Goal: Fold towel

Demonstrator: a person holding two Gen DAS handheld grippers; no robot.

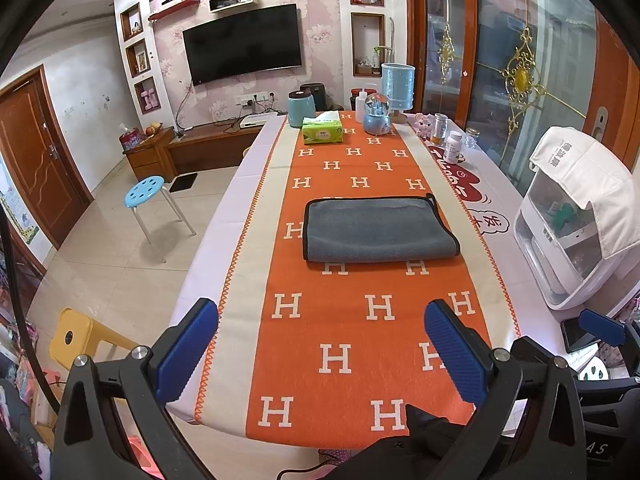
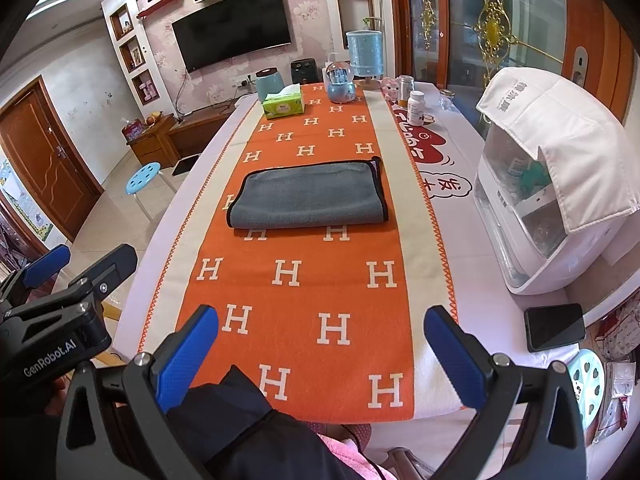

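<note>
The towel (image 1: 380, 229) lay mid-frame on the runner (image 1: 340, 320), apparently folded once already. Both the left gripper (image 1: 320, 354) and right gripper (image 2: 320, 354) hung wide, empty, well short; next came reaching for an edge.

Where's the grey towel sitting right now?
The grey towel lies folded in the middle of the orange H-patterned runner, beyond both open tools, nearer than the green tissue box.

Black claw (image 2: 320, 356) frames, blue textured pads (image 2: 188, 356), silver screws; "GenRobot.AI" marking; dark sleeve (image 2: 240, 432), possibly pink garment.
</note>
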